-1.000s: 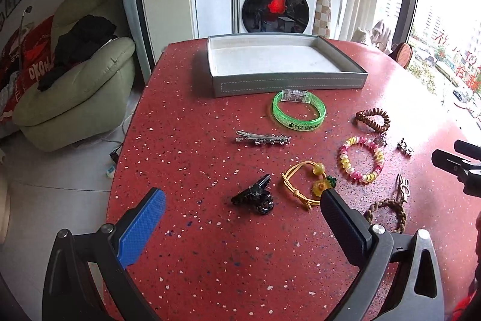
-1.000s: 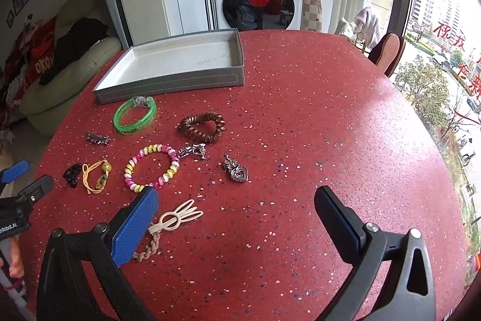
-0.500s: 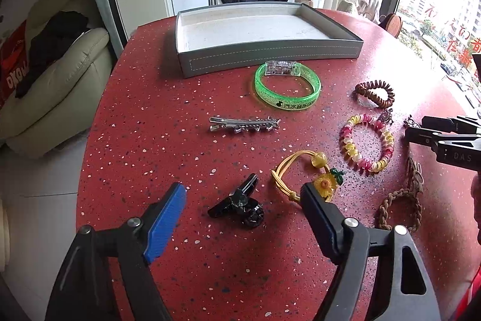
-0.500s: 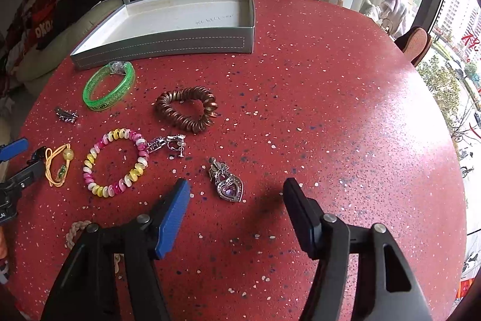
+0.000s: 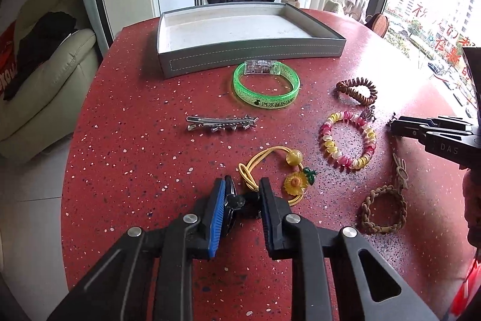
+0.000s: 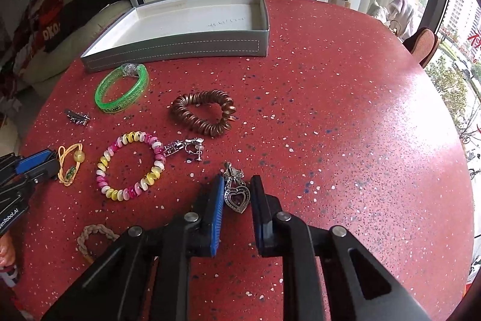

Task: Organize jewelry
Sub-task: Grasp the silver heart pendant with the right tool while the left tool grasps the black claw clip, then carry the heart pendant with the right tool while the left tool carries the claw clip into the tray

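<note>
- Since a second ago both grippers have dropped to the red speckled table [image 6: 345, 110] and gone from wide to narrow.
- Left gripper [image 5: 242, 194] is closing with the glossy black clip [image 5: 237, 202] between its pads.
- Right gripper [image 6: 237, 191] is closing around the silver heart pendant [image 6: 237, 196].
- Yellow cord tie [image 5: 270, 170] lies just beside the clip; the grey tray [image 6: 180, 48] sits beyond the bracelets.

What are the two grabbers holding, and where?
Left gripper is closing on the black hair claw, across its middle. Right gripper is closing on the heart pendant, at its sides.
</note>
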`<state>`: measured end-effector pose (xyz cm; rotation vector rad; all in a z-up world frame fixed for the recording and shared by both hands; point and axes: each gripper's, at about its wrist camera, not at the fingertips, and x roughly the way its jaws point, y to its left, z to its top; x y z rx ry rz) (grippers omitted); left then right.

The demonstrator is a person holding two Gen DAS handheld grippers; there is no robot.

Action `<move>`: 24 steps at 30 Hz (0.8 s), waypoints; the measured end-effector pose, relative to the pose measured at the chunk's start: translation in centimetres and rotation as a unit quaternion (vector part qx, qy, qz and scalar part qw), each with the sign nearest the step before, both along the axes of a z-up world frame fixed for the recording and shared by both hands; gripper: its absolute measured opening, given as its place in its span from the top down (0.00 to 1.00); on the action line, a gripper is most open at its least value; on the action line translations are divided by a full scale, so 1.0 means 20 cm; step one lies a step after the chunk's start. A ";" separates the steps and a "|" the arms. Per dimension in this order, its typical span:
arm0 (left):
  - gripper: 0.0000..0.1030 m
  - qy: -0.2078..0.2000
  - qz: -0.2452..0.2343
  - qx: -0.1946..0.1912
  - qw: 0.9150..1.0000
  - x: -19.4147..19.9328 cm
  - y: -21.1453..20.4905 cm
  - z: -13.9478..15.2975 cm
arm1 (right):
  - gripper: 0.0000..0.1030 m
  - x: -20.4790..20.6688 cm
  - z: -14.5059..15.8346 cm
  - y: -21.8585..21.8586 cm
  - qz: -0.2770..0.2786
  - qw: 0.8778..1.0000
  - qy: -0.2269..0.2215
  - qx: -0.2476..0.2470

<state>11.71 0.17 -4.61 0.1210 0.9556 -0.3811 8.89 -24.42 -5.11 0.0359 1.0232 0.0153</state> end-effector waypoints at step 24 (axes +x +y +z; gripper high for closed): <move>0.60 -0.047 0.037 -0.068 0.996 0.63 -0.11 0.43 | 0.81 0.51 0.39 -0.01 0.010 0.992 -0.052 0.111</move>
